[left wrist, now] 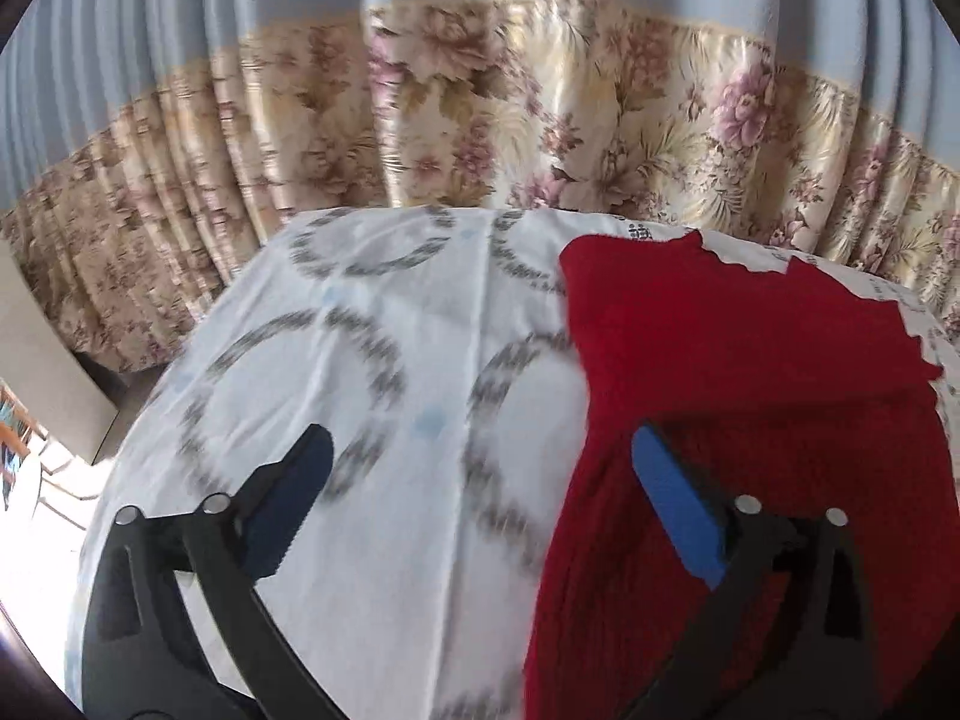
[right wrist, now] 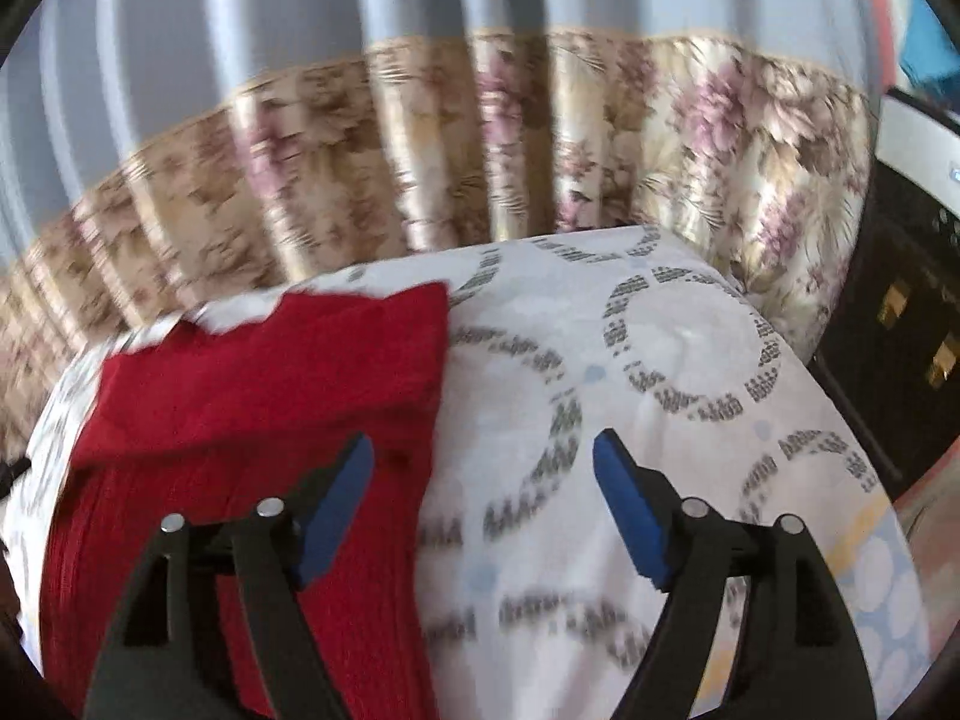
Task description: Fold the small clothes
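floral curtain (left wrist: 480, 120) behind | red garment (left wrist: 750, 372) on sheet (left wrist: 360, 330) | both hand-held grippers (left wrist: 480, 468) (right wrist: 483, 462) agape, empty

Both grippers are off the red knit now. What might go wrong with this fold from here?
1. The folded-over flap of the red knit garment lies loose with nothing pinning it, since the left gripper and right gripper are both open and empty; it may spring back.
2. The far scalloped edge looks uneven, so the next fold may come out skewed.
3. The patterned sheet is creased and could get pinched along with the knit.
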Available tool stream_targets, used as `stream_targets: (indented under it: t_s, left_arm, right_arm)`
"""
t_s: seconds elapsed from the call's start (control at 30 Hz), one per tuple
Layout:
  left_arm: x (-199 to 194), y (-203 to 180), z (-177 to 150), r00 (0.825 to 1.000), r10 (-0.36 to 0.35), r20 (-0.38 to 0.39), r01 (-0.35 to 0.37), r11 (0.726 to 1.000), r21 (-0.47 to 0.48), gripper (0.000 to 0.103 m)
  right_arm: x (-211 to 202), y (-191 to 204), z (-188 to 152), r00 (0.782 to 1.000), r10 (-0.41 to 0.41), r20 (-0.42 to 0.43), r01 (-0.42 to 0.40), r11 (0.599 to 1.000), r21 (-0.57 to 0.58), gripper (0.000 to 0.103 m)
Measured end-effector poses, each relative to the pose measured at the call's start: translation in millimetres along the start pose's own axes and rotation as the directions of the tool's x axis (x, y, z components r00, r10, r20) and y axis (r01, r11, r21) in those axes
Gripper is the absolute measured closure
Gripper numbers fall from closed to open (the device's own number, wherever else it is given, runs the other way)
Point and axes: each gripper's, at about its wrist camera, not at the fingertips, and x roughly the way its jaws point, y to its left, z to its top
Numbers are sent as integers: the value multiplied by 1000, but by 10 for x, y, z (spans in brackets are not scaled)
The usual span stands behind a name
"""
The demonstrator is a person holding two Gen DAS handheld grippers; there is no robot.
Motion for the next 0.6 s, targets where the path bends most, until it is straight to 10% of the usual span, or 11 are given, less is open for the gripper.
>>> stream_targets:
  t_s: [0.6]
  left_arm:
    - [-1438,230,-1746,998,68,-13,-68,996,-50,3]
  right_arm:
    - [-1219,-176,-1575,987,101,-125,-117,986,-122,25]
